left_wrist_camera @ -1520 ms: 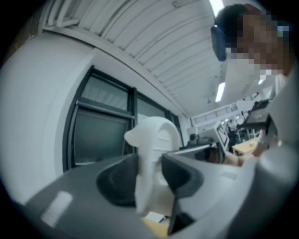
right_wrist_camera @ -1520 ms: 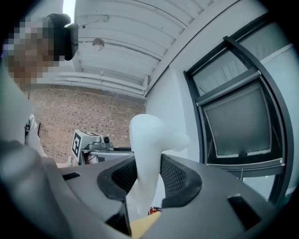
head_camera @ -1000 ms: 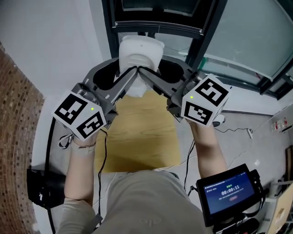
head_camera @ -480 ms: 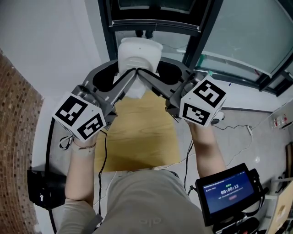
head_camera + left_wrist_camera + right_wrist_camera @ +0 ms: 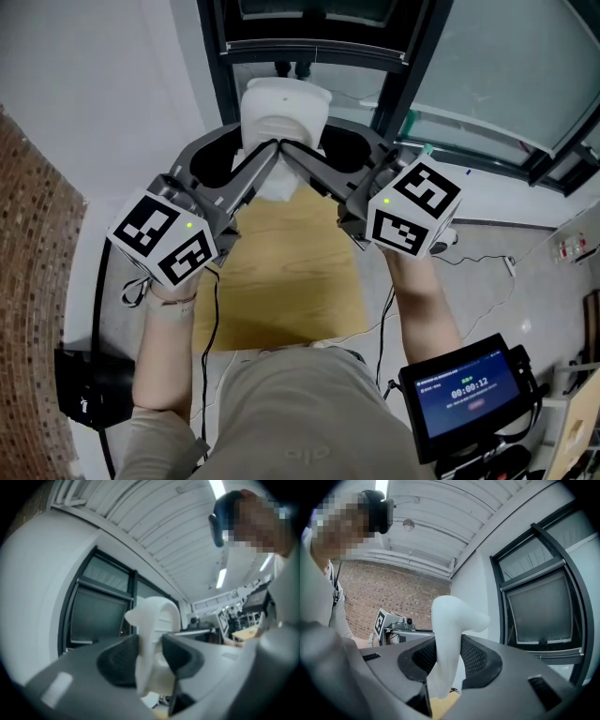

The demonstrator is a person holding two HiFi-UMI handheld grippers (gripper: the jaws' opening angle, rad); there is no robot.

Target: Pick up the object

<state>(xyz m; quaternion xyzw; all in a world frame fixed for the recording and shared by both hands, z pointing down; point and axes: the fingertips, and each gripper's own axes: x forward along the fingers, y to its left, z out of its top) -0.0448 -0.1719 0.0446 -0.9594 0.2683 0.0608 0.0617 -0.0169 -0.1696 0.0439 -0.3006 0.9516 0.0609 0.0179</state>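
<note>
A white moulded plastic object (image 5: pixel 283 114) hangs in the air in front of a dark-framed window, held from both sides. My left gripper (image 5: pixel 267 155) comes in from the lower left and is shut on the object's left edge (image 5: pixel 150 639). My right gripper (image 5: pixel 295 155) comes in from the lower right and is shut on its right edge (image 5: pixel 447 639). In both gripper views the black ribbed pads press against the white plastic. The object's lower part is hidden behind the jaws.
A wooden board (image 5: pixel 286 272) lies on the floor below the grippers. A dark window frame (image 5: pixel 319 52) stands just beyond the object, a brick wall (image 5: pixel 33 281) at the left. Cables run across the floor, and a small screen (image 5: pixel 464 394) is strapped at the right forearm.
The right gripper and its marker cube have shifted slightly left. The object stays held in the same place.
</note>
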